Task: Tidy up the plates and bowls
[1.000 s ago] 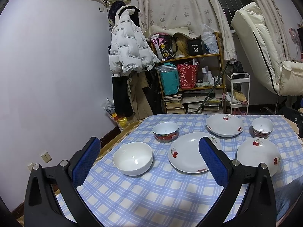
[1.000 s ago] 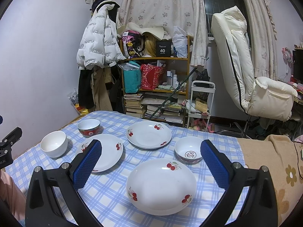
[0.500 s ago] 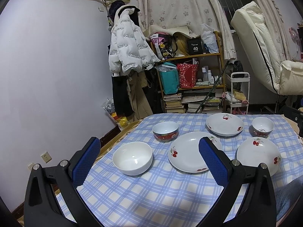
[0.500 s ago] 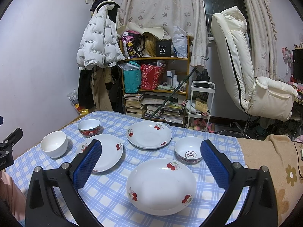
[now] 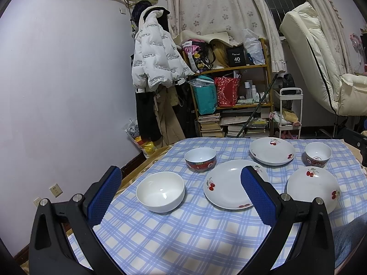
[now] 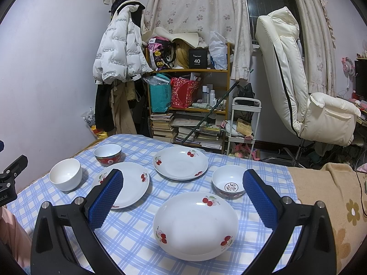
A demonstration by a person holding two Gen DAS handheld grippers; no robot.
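Observation:
Three white cherry-print plates lie on the blue checked tablecloth: a near plate [image 6: 195, 225] [image 5: 313, 189], a middle plate [image 6: 125, 184] [image 5: 229, 188] and a far plate [image 6: 180, 162] [image 5: 272, 151]. A plain white bowl [image 5: 160, 191] [image 6: 65, 174], a red-banded bowl [image 5: 200, 159] [image 6: 107, 154] and a second red-patterned bowl [image 6: 229, 184] [image 5: 318, 154] stand among them. My left gripper [image 5: 181, 194] hovers open above the table's near left, framing the white bowl. My right gripper [image 6: 182, 200] hovers open over the near plate. Both hold nothing.
The tablecloth [image 6: 137, 236] ends at a beige flowered blanket [image 6: 325, 197] on the right. Behind the table stand a cluttered shelf [image 6: 188, 105], a small white trolley [image 6: 243, 123], a hanging white jacket [image 6: 119, 48] and a cream recliner chair [image 6: 302, 96].

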